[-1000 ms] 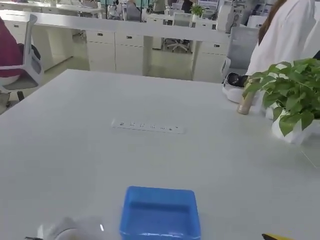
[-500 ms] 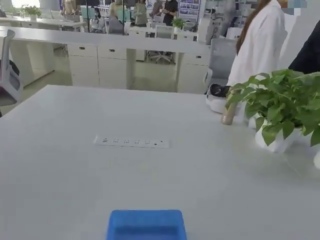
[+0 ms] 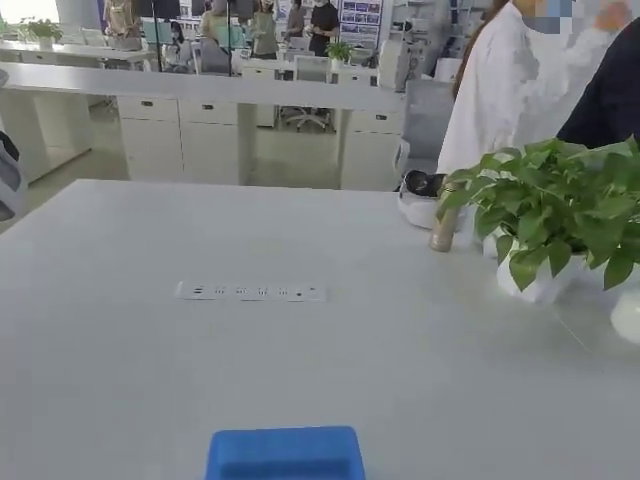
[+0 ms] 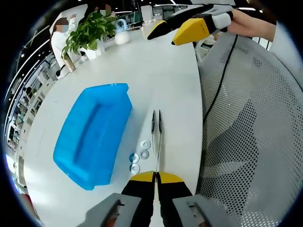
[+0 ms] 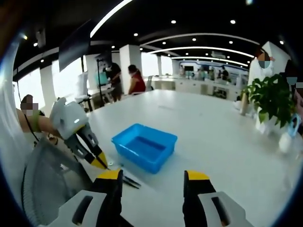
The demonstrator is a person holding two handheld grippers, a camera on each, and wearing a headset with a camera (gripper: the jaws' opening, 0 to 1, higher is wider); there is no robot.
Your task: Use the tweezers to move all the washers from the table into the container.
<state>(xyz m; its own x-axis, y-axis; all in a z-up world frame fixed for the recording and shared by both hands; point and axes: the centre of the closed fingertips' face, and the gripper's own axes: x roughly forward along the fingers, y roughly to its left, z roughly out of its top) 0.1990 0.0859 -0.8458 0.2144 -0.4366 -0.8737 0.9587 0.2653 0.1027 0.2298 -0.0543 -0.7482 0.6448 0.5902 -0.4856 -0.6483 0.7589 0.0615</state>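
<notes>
A blue container stands on the white table, also seen at the bottom of the head view and in the right gripper view. Several washers lie between the container and the tweezers, which lie flat near the table edge. My left gripper is shut at the tweezers' rear end; from the right gripper view it points down at the table beside the washers. My right gripper is open and holds nothing, hovering off the table edge.
A potted plant, a small bottle and a flush power strip are farther out on the table. People in white coats stand behind it. A mesh chair is beside the near edge.
The head camera has tilted up, so the container sits lower in the picture and the gripper parts at the bottom edge have left it. Nothing on the table has visibly moved.
</notes>
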